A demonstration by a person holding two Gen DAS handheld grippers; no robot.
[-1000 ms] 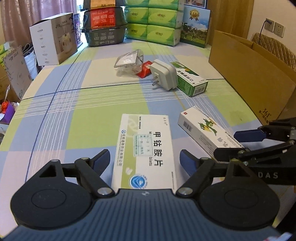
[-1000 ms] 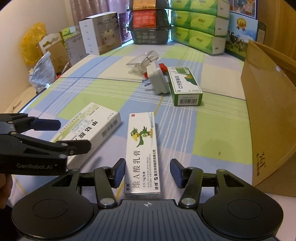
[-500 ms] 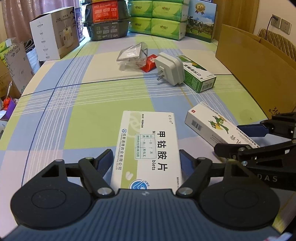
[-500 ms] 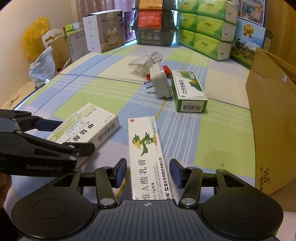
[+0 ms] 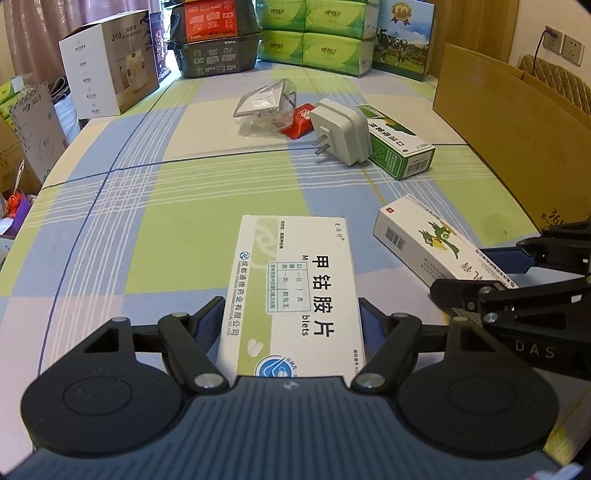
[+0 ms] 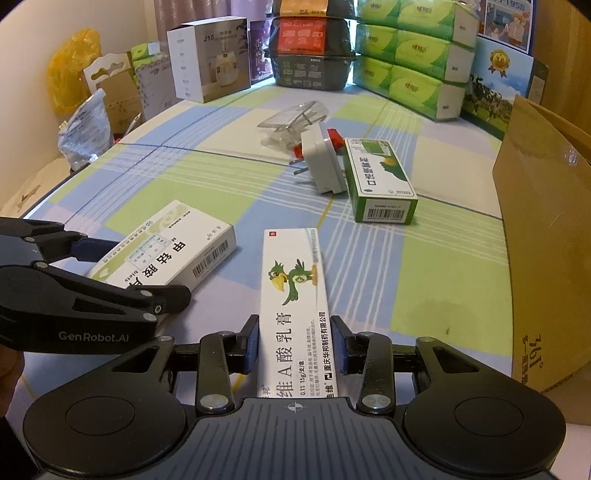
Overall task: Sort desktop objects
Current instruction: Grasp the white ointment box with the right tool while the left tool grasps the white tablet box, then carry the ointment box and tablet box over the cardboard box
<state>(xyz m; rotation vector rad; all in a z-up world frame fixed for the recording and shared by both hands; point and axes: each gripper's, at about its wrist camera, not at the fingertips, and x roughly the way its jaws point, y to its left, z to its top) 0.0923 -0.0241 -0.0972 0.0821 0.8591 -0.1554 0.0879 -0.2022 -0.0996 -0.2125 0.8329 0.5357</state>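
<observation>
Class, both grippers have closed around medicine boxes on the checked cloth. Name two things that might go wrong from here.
1. The left gripper and right gripper sit close side by side; lifting together, they may collide.
2. The right gripper grips the long ointment box near one end, so it may tilt or slip.

Home room, checked tablecloth (image 5: 155,206), stacked tissue packs (image 6: 410,55), curtains (image 5: 33,33)

Stacked green tissue packs (image 5: 334,44), white carton (image 5: 110,66), checked tablecloth (image 5: 166,206).
</observation>
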